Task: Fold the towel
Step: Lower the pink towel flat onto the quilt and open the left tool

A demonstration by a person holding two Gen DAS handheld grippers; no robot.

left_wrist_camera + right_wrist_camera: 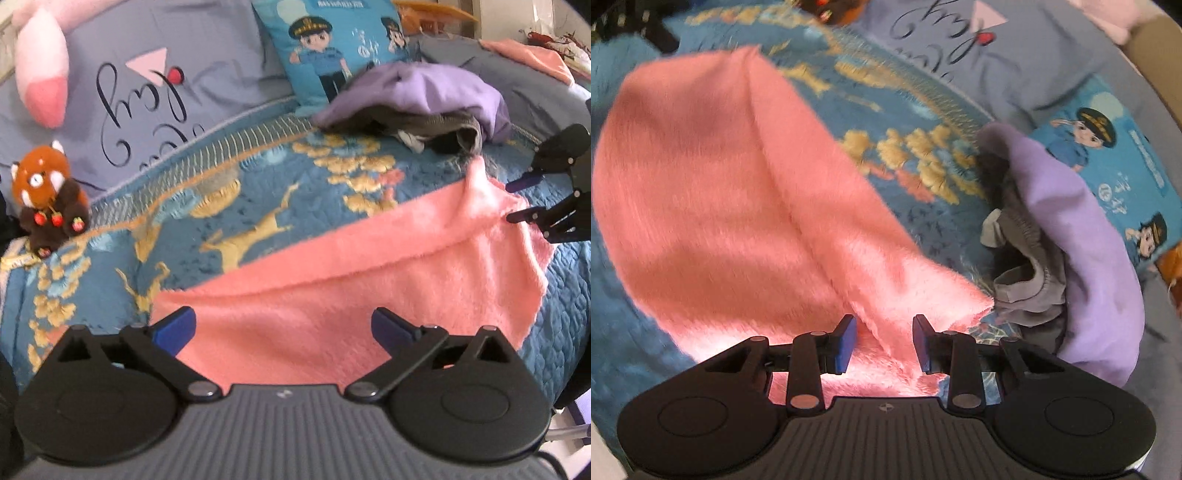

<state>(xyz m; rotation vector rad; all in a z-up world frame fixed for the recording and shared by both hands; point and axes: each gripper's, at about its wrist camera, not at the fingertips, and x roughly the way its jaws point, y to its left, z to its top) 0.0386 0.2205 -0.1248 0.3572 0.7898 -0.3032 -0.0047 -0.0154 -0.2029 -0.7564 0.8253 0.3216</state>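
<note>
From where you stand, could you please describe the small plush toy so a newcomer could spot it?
Find the blue embroidered bedspread and follow it to the lavender pillow. The plush toy sits upright there: a rust-and-brown red panda with strawberries on its front, unlike the larger pink plush.

Open quilt (pixel 229 206) left of pink towel (pixel 332 295): clear passage. Beyond the towel's far corner, purple cloth (pixel 424 92) heaped over grey garment (pixel 443 129) blocks approach, seemingly just beside the corner. Plush toy (pixel 48 195) stands well apart, far left.
</note>
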